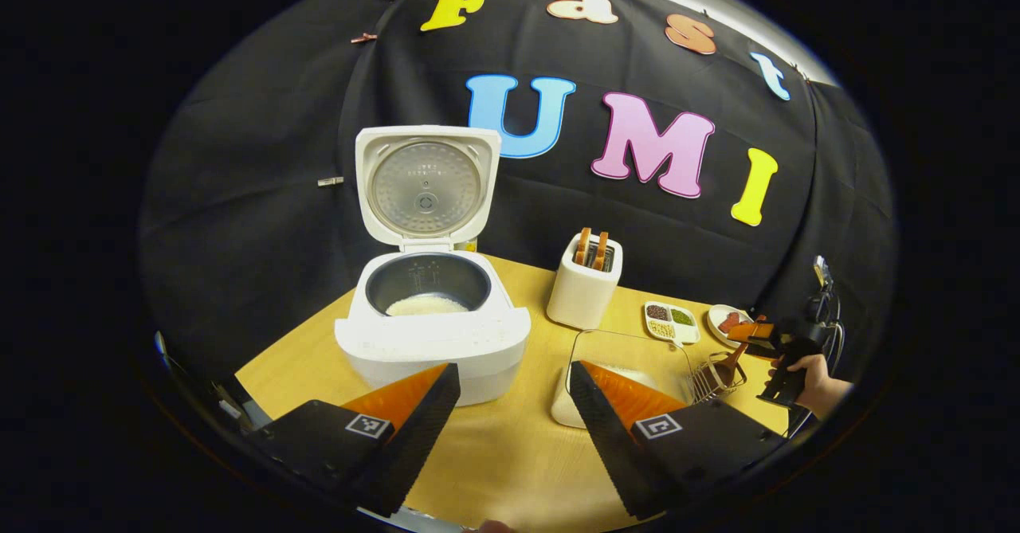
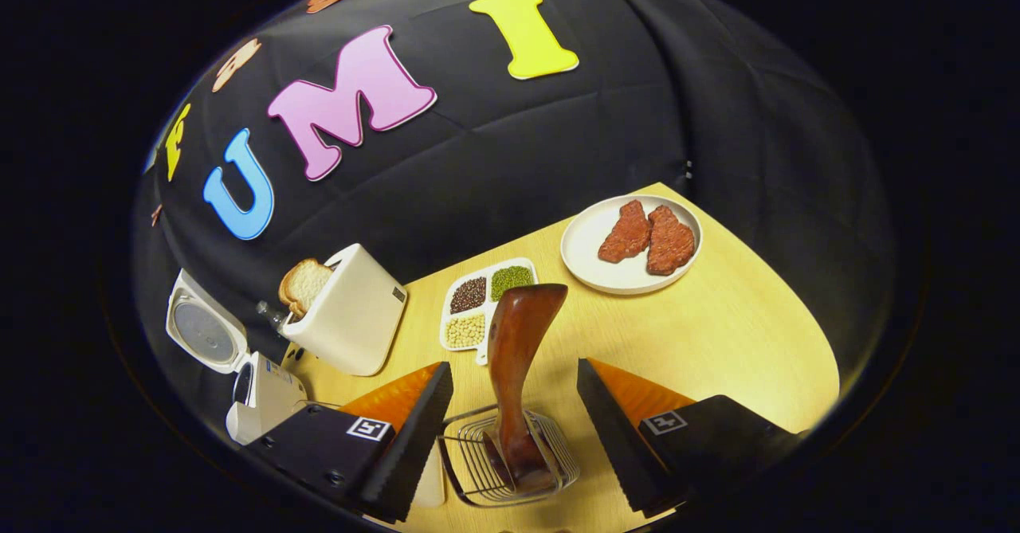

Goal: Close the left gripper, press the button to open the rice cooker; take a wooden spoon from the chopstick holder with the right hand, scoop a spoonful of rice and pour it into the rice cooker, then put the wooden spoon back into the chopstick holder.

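Bright overhead light, soft shadows, mild glare on the table (image 1: 494,445); sharp focus, strong fisheye bending at edges.

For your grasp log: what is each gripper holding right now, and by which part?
Nothing. The right gripper is open around the wooden spoon handle, not touching; the left gripper is open.

A staged recording booth dressed as a kitchen corner: black cloth (image 1: 263,222) clipped up as a wall behind a pale wooden table (image 2: 717,334). Kitchen goods crowd the table: an open rice cooker (image 1: 430,318) near its left edge, a toaster (image 2: 351,314) with bread at the back edge, a divided dish of beans (image 2: 482,303), and a plate of meat (image 2: 629,242) at the far right corner.
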A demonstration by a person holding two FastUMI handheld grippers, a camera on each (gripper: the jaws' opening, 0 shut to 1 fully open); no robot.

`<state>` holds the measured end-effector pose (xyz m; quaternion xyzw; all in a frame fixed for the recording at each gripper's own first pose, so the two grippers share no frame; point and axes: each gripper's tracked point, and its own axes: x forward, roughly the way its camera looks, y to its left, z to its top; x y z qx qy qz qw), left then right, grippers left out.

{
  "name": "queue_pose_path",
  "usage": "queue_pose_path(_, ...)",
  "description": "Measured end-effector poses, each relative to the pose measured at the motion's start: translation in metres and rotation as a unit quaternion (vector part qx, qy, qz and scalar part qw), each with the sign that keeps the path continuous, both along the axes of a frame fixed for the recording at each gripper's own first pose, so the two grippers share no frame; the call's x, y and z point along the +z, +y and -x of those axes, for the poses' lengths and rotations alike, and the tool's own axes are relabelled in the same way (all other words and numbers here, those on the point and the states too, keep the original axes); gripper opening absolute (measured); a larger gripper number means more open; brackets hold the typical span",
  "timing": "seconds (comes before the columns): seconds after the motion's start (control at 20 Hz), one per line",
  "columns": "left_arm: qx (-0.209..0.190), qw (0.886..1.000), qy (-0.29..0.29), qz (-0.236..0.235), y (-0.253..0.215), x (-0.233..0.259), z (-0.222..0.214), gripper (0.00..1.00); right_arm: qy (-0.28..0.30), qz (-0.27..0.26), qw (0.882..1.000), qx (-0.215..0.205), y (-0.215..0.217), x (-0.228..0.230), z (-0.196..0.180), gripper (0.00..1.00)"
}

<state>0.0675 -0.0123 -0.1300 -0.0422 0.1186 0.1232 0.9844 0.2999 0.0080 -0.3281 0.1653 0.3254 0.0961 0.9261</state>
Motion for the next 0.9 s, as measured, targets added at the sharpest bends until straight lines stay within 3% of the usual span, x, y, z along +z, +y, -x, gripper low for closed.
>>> queue_pose_path(0.05, 0.003, 1.0, 0.008, 0.005, 0.0, -0.004, -0.002, 0.96, 0.004, -0.009, 1.0, -0.006, 0.004, -0.005, -0.008, 0.97)
queue_pose_path(0.2, 0.004, 1.0, 0.024, 0.018, -0.002, -0.019, -0.005, 0.96, 0.032, -0.035, 0.999, -0.02, 0.012, -0.016, -0.011, 0.96)
queue_pose_path(0.25, 0.005, 0.999, 0.027, 0.021, -0.001, -0.021, -0.003, 0.96, 0.034, -0.031, 0.999, -0.027, 0.009, -0.018, -0.012, 0.78)
queue_pose_path(0.3, 0.006, 0.999, 0.029, 0.024, 0.0, -0.023, -0.003, 0.96, 0.03, -0.019, 0.999, -0.034, 0.006, -0.017, -0.014, 0.67)
queue_pose_path(0.35, 0.002, 0.999, 0.031, 0.029, -0.001, -0.026, -0.001, 0.96, 0.02, -0.007, 0.999, -0.038, 0.003, -0.013, -0.015, 0.45)
queue_pose_path(0.4, -0.004, 0.999, 0.032, 0.035, -0.002, -0.029, -0.001, 0.96, 0.012, 0.007, 0.999, -0.042, 0.0, -0.009, -0.013, 0.31)
queue_pose_path(0.45, -0.01, 0.999, 0.035, 0.04, -0.004, -0.031, 0.0, 0.96, 0.012, 0.017, 0.999, -0.038, 0.001, -0.005, -0.008, 0.27)
queue_pose_path(0.6, -0.026, 0.998, 0.043, 0.046, -0.004, -0.039, 0.0, 0.96, -0.005, 0.038, 0.999, -0.033, 0.004, 0.01, 0.003, 0.18)
queue_pose_path(0.9, -0.067, 0.997, 0.019, 0.042, 0.006, -0.027, 0.01, 0.96, -0.078, 0.066, 0.993, -0.05, 0.004, 0.082, 0.018, 0.19)
